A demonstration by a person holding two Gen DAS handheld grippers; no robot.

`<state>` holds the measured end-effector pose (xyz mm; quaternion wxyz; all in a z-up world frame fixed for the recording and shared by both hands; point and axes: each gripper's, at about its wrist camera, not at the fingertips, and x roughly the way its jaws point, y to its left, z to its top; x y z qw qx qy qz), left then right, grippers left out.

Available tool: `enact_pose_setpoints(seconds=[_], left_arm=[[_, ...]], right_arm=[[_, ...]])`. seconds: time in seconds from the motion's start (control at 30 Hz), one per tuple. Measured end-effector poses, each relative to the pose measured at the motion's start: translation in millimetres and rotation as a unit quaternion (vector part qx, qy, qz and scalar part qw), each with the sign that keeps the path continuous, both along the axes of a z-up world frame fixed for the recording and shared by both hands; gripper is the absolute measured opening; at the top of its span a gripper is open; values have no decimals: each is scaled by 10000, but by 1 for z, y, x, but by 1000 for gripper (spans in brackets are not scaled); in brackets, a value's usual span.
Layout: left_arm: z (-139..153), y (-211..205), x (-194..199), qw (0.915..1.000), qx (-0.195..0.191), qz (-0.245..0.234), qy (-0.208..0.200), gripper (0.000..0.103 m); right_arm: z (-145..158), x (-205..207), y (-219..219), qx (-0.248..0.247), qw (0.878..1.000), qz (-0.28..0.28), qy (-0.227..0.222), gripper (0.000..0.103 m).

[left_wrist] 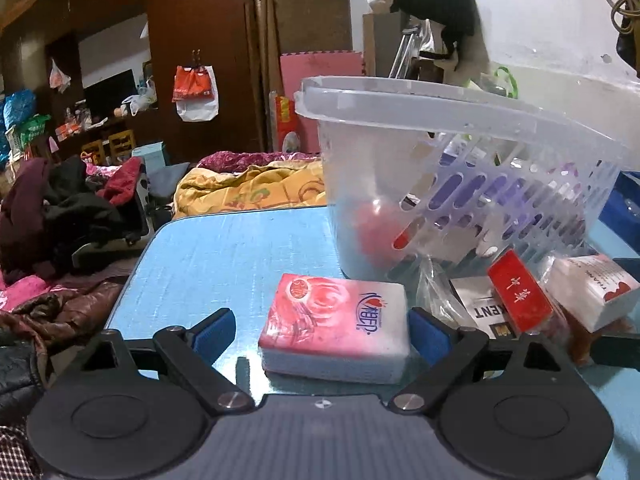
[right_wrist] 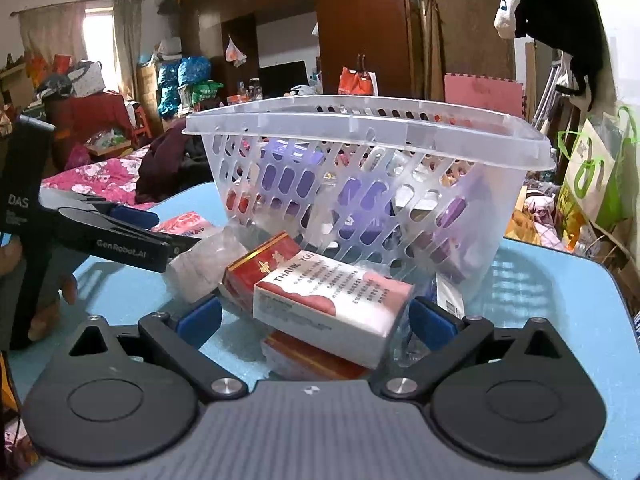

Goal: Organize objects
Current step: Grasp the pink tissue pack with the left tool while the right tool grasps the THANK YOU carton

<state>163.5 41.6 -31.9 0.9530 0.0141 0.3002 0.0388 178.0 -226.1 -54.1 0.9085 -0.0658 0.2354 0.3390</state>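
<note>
A pink rose-print tissue pack (left_wrist: 336, 328) lies flat on the blue table (left_wrist: 224, 252). My left gripper (left_wrist: 322, 334) is open around it: the right pad sits at the pack's edge and the left pad stands clear of it. In the right wrist view a white-and-pink "THANK YOU" tissue pack (right_wrist: 332, 300) rests tilted on a red-and-white box (right_wrist: 312, 360). My right gripper (right_wrist: 316, 322) is open around this pack, with a gap at the left pad. A clear slotted basket (right_wrist: 360, 128) stands just behind it. The left gripper (right_wrist: 132, 236) shows at the left, by the pink pack (right_wrist: 184, 222).
A red cigarette box (left_wrist: 520, 292), a black-and-white box (left_wrist: 484, 312) and a crumpled clear bag (left_wrist: 434, 288) crowd the front of the basket (left_wrist: 440, 108), which holds purple and red items. A hand (right_wrist: 48, 300) grips the left tool. Bedding and clothes lie beyond the table's far-left edge.
</note>
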Motion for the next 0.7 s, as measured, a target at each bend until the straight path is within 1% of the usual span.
enact_pose_setpoints(seconds=[0.1, 0.17, 0.23, 0.27, 0.3, 0.33, 0.43, 0.47, 0.67, 0.7], left_arm=[[0, -7, 1, 10000, 68, -54, 16, 95], [1, -12, 5, 9999, 17, -67, 73, 95], [-1, -14, 7, 10000, -36, -37, 78, 95], [-1, -14, 7, 9999, -71, -25, 78, 95], [-2, -12, 6, 9999, -112, 10, 85, 91], [-2, -9, 4, 9998, -190, 61, 85, 83], [-4, 1, -1, 9989, -449, 94, 74, 82], [-4, 2, -1, 9988, -473, 109, 64, 82], [-6, -4, 8, 9990, -364, 127, 210, 82], [-6, -4, 7, 9991, -356, 143, 180, 79]], right_arm=[[-1, -2, 3, -81, 9999, -35, -101, 101], [-1, -1, 6, -76, 9999, -63, -102, 101], [1, -3, 4, 34, 9998, -83, -160, 95], [1, -4, 3, 36, 9998, -97, -191, 86], [1, -6, 2, 12, 9997, -125, -212, 77], [1, -6, 1, 12, 9997, -112, -213, 77], [2, -6, 0, 14, 9997, -48, -218, 77], [2, -5, 0, 22, 9998, -54, -215, 77], [3, -5, -4, 144, 9995, -65, -269, 77], [3, -5, -5, 181, 9994, -72, -277, 77]])
